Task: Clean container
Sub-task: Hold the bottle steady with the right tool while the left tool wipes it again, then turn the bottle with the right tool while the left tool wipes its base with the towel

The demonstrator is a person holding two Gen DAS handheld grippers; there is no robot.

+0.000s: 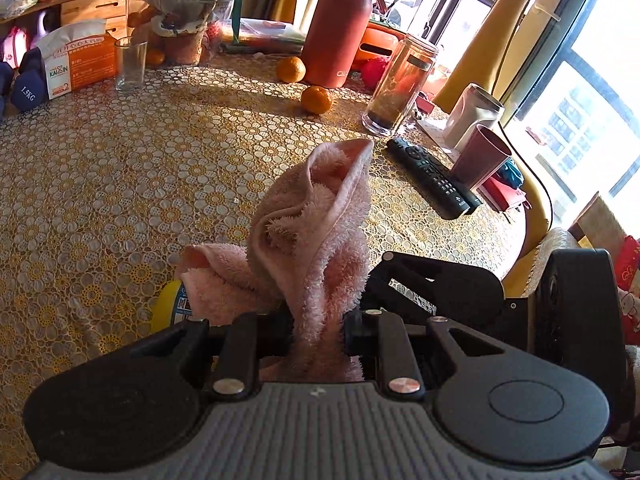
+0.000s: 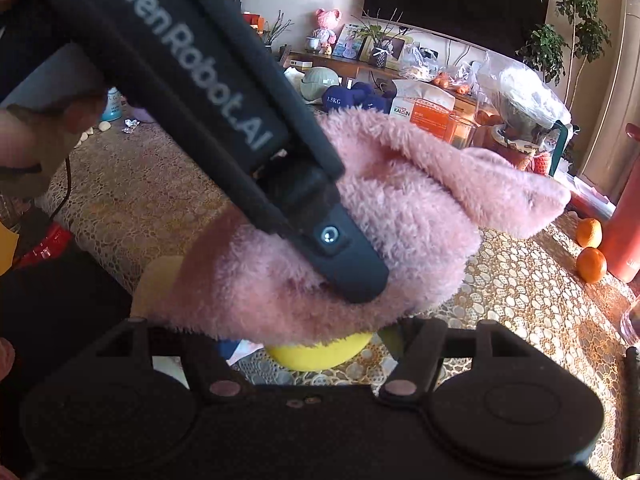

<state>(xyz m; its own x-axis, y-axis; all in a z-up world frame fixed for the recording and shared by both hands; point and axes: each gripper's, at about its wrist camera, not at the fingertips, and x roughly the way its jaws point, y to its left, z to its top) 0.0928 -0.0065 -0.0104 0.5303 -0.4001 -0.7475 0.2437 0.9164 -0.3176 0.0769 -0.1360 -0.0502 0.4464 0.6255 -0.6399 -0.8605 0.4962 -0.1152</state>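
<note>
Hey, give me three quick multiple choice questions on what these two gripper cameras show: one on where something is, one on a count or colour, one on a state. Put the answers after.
1. Where does the black remote control lie?
A. on the table, right of the pink towel
B. inside the clear glass
C. on the floor

2. How many oranges stand loose on the table beside the red bottle?
A. none
B. two
C. five

3. What is the left gripper doing?
A. hanging open
B. shut on the pink towel
C. shut on the remote

Answers: 1 A, it rests on the lace cloth right of the pink towel. 2 B, two oranges show there. 3 B, towel bunches between its fingers.
</note>
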